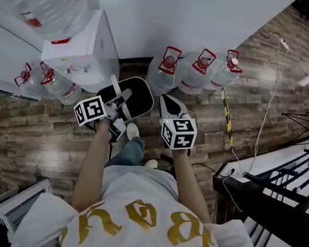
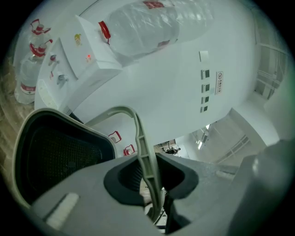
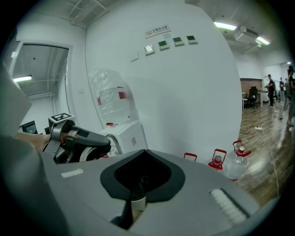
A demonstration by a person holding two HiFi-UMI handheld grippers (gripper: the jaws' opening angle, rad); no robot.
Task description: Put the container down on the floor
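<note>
The left gripper (image 1: 120,102) has its jaws pinching the thin grey handle (image 2: 140,138) of the black container (image 1: 141,97), which hangs from it in front of the person, above the wooden floor (image 1: 37,130). The right gripper (image 1: 170,108) sits just beside the container at its 3 o'clock, jaws pressed together on nothing I can name. A white water dispenser (image 1: 84,51) stands at the container's 10 o'clock, three water bottles (image 1: 195,68) at 1 o'clock along the wall (image 1: 178,7), two more bottles (image 1: 50,81) at 9 o'clock, and a white cable (image 1: 269,103) trails well off at 3 o'clock
</note>
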